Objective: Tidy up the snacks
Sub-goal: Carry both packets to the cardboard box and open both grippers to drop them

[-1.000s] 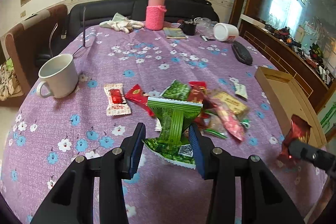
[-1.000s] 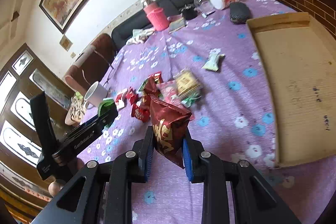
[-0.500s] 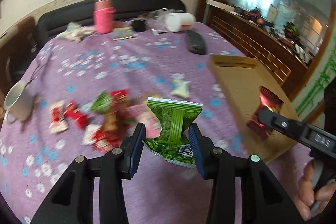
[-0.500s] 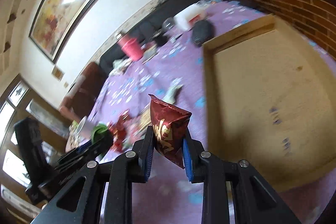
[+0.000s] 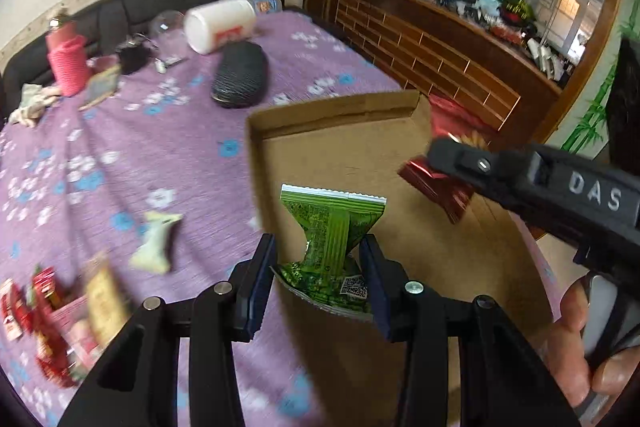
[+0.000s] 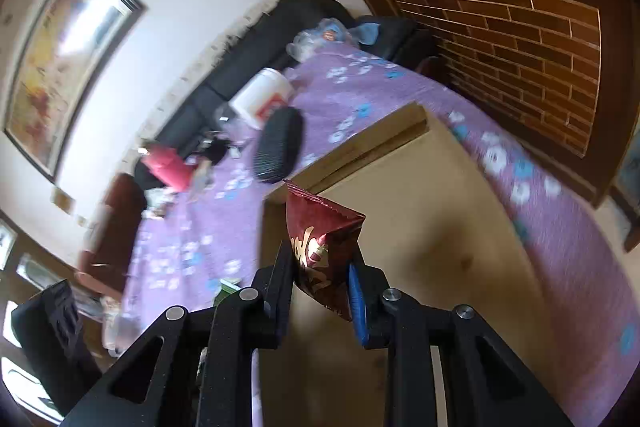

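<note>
A table point(image 5: 168, 131) draped in a purple cloth with white and blue flowers filled most of both views. On its right side lay a shallow cardboard tray point(image 5: 332, 115), its brown floor bare as far as could be seen. Beyond the tray's far corner a dark oval case point(image 5: 240, 77) rested on the cloth, with a white tub point(image 5: 220, 25) lying on its side just behind it, and a pink knitted-cover bottle point(image 5: 68, 65) stood further left near the table's far edge.

The left tongs point(image 5: 318, 285) were clamped on a green snack packet point(image 5: 334, 233), which stood upright between the pads and hung over the near part of the tray. The right tongs point(image 6: 322, 277) were squeezed tight on a dark red snack packet point(image 6: 320, 239), also held above the tray floor; in the left wrist view that red packet showed at the tray's right side, ahead of the right tool's black body. A hand point(image 5: 580, 351) held that tool at the lower right.

At the lower left, a blurred heap of loose snacks point(image 5: 60, 323) lay on the cloth, and one pale wrapped snack point(image 5: 156, 241) lay apart between the heap and the tray.
</note>
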{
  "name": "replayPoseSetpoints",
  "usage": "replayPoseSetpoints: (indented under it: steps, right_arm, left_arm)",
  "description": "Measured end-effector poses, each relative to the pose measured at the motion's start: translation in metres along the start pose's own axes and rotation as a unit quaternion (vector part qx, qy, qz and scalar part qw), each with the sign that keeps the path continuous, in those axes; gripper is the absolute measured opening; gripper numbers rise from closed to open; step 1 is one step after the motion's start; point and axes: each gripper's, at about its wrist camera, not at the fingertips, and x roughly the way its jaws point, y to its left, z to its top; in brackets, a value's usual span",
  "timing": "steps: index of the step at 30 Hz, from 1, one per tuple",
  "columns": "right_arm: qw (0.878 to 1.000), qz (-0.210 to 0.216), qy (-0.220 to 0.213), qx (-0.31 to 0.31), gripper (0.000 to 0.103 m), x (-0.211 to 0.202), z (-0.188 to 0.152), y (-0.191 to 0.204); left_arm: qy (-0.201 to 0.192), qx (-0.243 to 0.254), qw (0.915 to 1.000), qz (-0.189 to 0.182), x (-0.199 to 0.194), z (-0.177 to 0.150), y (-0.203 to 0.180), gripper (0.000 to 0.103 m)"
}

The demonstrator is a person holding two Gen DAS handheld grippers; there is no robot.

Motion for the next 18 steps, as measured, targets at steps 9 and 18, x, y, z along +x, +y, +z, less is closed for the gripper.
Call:
replayPoseSetpoints:
  steps: [9, 18]
  right_arm:
    - [0.998, -0.038, 0.047, 0.021, 0.026, 0.043, 0.000, -0.028]
    - [0.998, -0.036, 0.048, 0.027, 0.031, 0.043, -0.002, -0.034]
  left_arm:
    - [0.050, 0.006, 0.9987, -0.005, 0.053, 0.006, -0.011, 0.041]
    - [0.056, 0.007, 0.9984, -0.008, 0.058, 0.004, -0.012, 0.042]
